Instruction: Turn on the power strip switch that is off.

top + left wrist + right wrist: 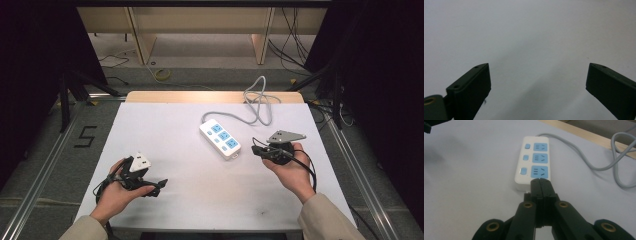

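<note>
The left gripper is held low over the white table at its near left corner, and its jaws are seen spread wide with nothing between them; in the left gripper view bare table surface is seen ahead of the jaws. A white block with a small mark is seen on top of that gripper's body; whether it is part of the tool cannot be told. Well to the right of this claw and farther from the person, the white power strip is laid at a slant, with three blue sockets and three small blue buttons on its face. Its grey cable is looped beyond it toward the far edge.

The right gripper is clenched, its two jaws pressed flat together and empty, and its tip is pointed at the strip's nearest end, just in front of the closest socket.

Several risks are judged from this. If a button is to be pressed with the closed tip, the light strip could be pushed along the smooth table instead, since it is not steadied by anything. A push landed off-centre could be turned into a spin. If the strip is to be grasped, the jaws would first have to be opened; otherwise it would only be nudged. The cable loop could be dragged and the strip tugged askew
</note>
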Available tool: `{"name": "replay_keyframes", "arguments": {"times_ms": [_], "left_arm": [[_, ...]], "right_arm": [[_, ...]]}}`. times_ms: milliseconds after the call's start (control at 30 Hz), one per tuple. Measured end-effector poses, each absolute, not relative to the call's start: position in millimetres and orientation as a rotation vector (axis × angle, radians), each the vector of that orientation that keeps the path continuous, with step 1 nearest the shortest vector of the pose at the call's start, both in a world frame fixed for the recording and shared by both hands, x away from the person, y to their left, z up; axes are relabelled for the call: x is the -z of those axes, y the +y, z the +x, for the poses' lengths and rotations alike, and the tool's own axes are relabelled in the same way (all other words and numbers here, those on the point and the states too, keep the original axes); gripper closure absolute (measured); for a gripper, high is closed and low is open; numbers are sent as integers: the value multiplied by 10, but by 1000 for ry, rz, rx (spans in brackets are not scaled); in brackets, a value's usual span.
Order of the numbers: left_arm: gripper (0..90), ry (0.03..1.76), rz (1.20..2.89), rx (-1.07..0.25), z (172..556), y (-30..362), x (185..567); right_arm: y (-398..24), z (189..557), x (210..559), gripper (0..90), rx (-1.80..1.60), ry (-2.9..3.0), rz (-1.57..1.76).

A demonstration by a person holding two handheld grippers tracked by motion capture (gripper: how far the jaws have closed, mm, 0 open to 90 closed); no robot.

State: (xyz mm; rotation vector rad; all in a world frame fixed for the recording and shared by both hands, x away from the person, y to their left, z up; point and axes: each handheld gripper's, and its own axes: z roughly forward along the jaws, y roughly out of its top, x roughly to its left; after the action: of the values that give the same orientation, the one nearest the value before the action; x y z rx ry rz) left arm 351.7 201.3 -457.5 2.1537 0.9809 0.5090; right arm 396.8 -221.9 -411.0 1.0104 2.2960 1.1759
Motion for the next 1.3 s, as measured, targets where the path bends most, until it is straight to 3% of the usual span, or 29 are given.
{"name": "replay_keyframes", "arguments": {"times_ms": [1300], "left_arm": [[58,953,2176,-504,3495,1958,4576]], "right_arm": [[-2019,4197,4129,900,-1144,2315,1004]]}}
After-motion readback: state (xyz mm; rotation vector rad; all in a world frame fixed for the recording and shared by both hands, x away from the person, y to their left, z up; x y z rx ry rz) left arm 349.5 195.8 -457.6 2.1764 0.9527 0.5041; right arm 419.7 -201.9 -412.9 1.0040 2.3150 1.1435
